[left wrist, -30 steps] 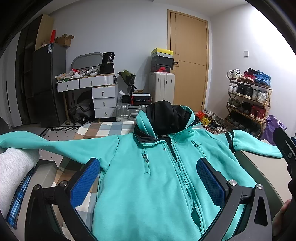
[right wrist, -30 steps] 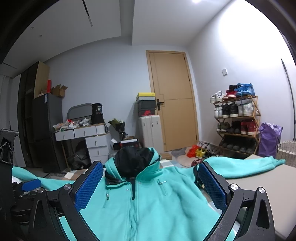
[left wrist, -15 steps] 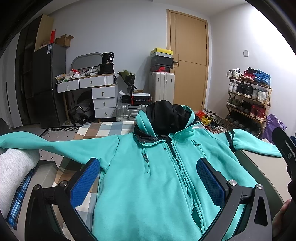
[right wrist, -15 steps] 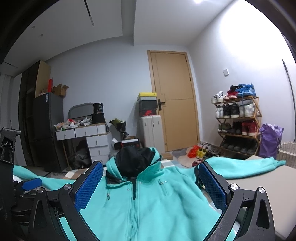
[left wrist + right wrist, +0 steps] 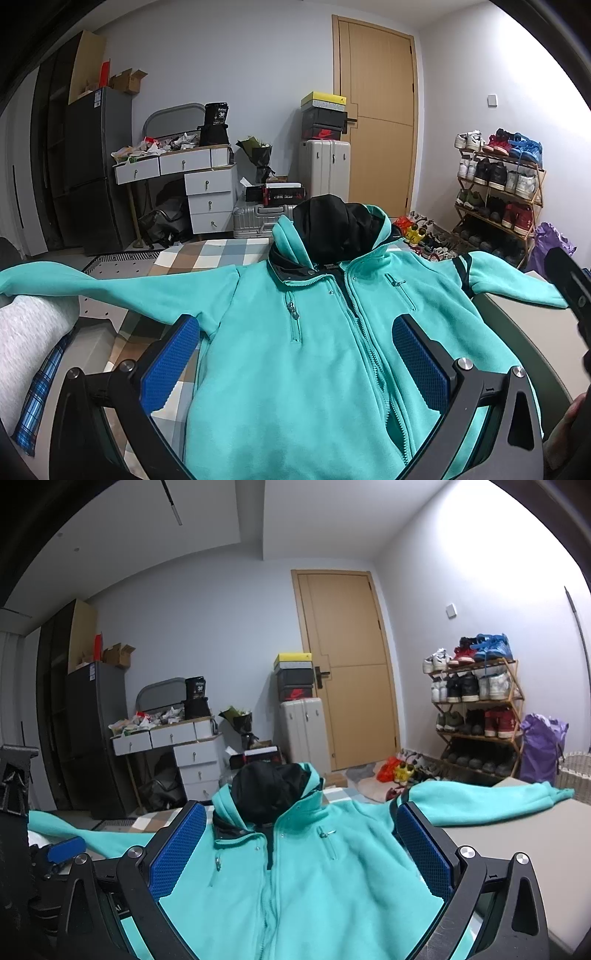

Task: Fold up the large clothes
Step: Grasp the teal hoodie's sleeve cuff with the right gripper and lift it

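Left wrist view has the teal fleece jacket laid out flat, front side up, zipped, with its black-lined hood at the far end and both sleeves stretched out to the sides. It's lying on a surface that's half checkered blanket and half plain beige cover. One sleeve drapes over a grey-white cushion on the left, the other runs onto the beige part.

Left gripper hangs over the jacket's lower body with its blue pads spread wide, nothing between them. Can't tell if the tips are actually touching the fleece or just above it.

Right wrist view is lower and closer to the fabric. Right gripper is also wide open and empty, framing the chest and collar area. The other tool's dark body shows at the left edge here.

Room behind is pretty cluttered: wooden door, shoe rack full of sneakers, white drawer unit with junk on top, a silver suitcase with shoeboxes stacked on it, and a purple bag.
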Motion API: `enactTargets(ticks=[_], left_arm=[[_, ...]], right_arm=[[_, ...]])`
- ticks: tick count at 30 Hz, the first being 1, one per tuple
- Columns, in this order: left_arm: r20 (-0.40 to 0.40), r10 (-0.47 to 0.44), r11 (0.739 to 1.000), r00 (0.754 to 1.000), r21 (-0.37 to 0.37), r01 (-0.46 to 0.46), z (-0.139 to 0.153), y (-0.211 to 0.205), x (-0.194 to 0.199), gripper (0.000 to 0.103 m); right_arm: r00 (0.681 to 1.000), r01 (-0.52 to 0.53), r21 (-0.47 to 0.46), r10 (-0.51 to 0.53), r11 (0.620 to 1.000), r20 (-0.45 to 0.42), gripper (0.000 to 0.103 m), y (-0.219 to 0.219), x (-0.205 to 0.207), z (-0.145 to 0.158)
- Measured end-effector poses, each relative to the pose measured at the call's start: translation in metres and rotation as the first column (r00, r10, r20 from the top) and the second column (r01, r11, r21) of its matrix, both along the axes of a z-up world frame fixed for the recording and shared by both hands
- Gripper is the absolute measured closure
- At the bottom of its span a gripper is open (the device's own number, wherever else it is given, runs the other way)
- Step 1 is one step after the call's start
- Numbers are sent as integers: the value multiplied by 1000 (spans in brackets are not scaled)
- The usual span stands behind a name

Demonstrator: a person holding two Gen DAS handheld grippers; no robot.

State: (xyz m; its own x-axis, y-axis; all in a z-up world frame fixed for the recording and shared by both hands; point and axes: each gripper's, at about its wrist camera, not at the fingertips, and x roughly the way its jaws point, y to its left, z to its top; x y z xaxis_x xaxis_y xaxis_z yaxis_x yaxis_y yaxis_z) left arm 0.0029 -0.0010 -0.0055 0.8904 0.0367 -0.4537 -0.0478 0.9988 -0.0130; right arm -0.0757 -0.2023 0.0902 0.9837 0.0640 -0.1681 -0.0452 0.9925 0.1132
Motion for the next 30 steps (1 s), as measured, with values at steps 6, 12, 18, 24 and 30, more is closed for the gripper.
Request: enactTargets(ticks=[6, 12, 18, 24, 30], left_arm=[[-24, 6, 1000, 1000, 2, -6, -4, -2, 5, 1], [-49, -26, 999, 998, 21, 27, -8, -14, 7, 1], [-69, -39, 997, 997, 57, 43, -13, -23, 11, 1], [-105, -38, 994, 994, 98, 48, -20, -28, 18, 1], [-126, -28, 991, 992, 130, 44, -25, -33, 21, 1]], right_arm=[[996, -3, 154, 17, 988, -92, 0, -49, 19, 1], [959, 114, 197, -56, 974, -276, 0, -188, 63, 6], [876, 364, 263, -232, 893, -424, 0, -343, 86, -11], [769, 554, 401, -262, 730, -583, 2, -476, 97, -55], [686, 635, 439, -204, 635, -698, 24, -528, 114, -93]])
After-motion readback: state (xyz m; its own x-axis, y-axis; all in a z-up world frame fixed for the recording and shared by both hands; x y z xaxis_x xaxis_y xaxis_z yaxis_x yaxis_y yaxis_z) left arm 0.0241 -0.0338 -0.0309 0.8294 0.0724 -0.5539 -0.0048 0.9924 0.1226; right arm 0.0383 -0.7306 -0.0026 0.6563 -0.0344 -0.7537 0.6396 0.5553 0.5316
